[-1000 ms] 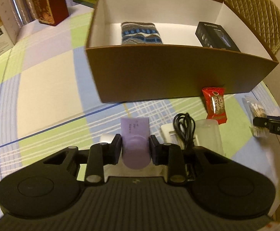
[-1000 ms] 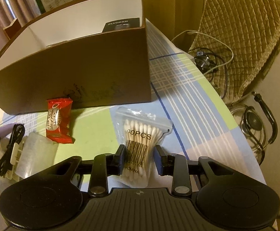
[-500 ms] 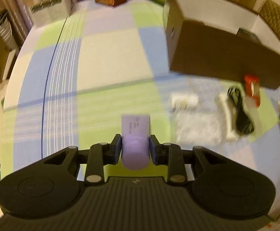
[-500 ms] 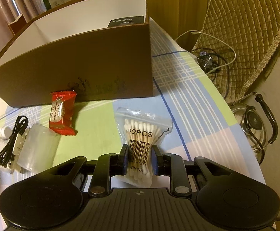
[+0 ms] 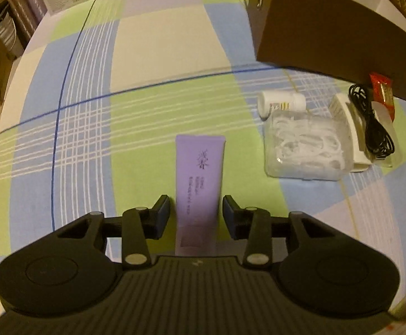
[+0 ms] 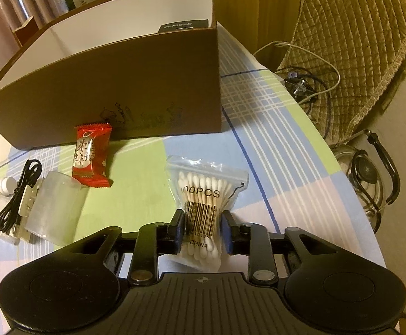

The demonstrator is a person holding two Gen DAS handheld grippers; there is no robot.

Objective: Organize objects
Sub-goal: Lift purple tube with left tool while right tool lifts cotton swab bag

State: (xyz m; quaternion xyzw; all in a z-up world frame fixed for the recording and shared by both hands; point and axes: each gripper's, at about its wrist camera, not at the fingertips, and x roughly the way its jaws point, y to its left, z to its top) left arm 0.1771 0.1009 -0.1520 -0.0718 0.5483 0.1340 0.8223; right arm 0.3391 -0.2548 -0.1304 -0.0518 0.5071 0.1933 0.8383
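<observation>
A purple tube (image 5: 198, 173) lies flat on the checked tablecloth, its lower end between the jaws of my left gripper (image 5: 196, 215). A narrow gap shows on each side of it, so the gripper is open. In the right wrist view a clear bag of cotton swabs (image 6: 203, 192) rests on the cloth. My right gripper (image 6: 203, 231) has its pads against the bag's pinched waist, and its jaws are opening. The brown cardboard box (image 6: 119, 89) with white inner walls stands behind; its corner (image 5: 328, 28) shows at upper right in the left wrist view.
Right of the tube sit a clear box of white picks (image 5: 303, 145), a small white bottle (image 5: 281, 103), a black cable (image 5: 370, 120) on a white tray and a red snack packet (image 6: 91, 153). A glass kettle (image 6: 367, 173) and a quilted chair (image 6: 356, 28) stand past the table's right edge.
My left gripper swung left, away from the box, lowered the purple tube onto the cloth and let go of it. My right gripper closed onto the swab bag, then eased slightly wider.
</observation>
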